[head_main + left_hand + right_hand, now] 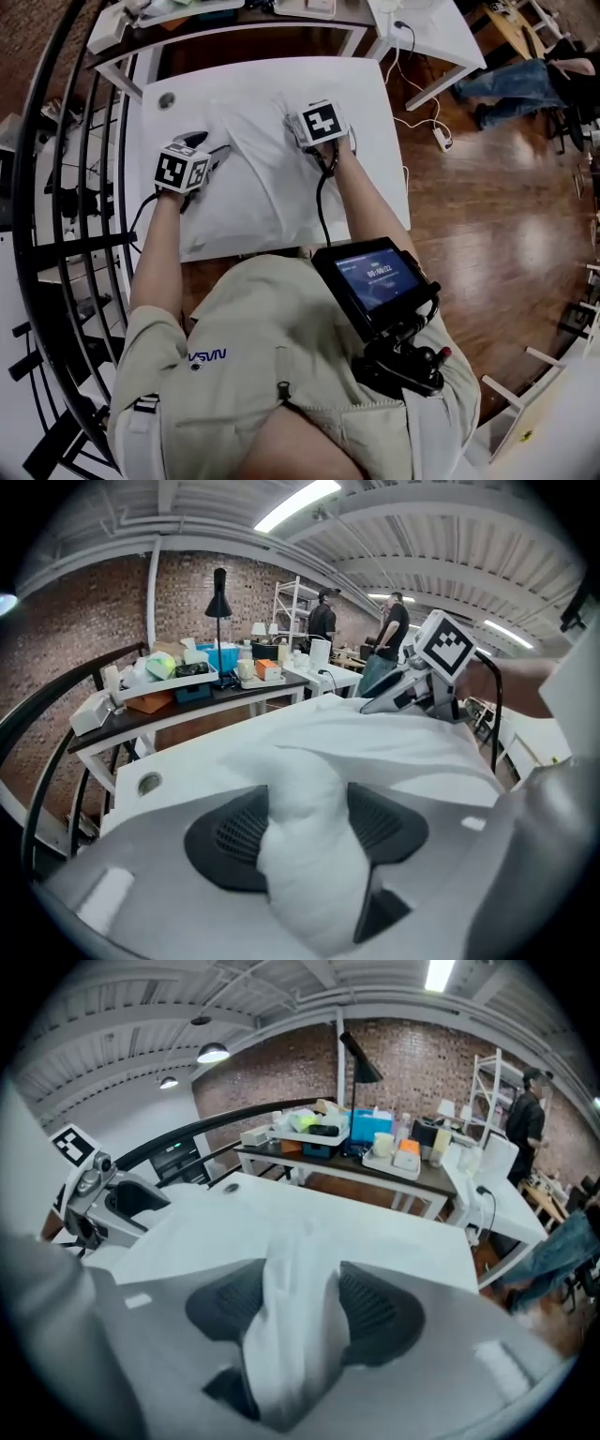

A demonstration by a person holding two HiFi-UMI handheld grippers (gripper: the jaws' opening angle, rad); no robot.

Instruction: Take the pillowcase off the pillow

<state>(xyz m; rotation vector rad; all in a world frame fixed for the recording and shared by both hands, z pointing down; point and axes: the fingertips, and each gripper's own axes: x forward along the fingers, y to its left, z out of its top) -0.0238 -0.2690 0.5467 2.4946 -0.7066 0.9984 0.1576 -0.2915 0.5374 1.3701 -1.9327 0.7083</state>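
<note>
Seen from the head, the white table [244, 80] carries the pillow [262, 197], which lies from the table's middle to its near edge. Only the gripper views show the jaws. The left hand-held gripper [307, 832] is clamped on bunched pillowcase [375, 752]. The right hand-held gripper [300, 1312] stands wide, with a fold between its pads.

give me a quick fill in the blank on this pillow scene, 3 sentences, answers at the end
1. The white pillow lies on a white ___.
2. Between the jaws of the left hand-held gripper, and likewise of the right hand-held gripper, there is bunched white ___.
3. Above the cluttered dark desk behind rises a tall black ___.

Missing words: table; fabric; lamp
</note>
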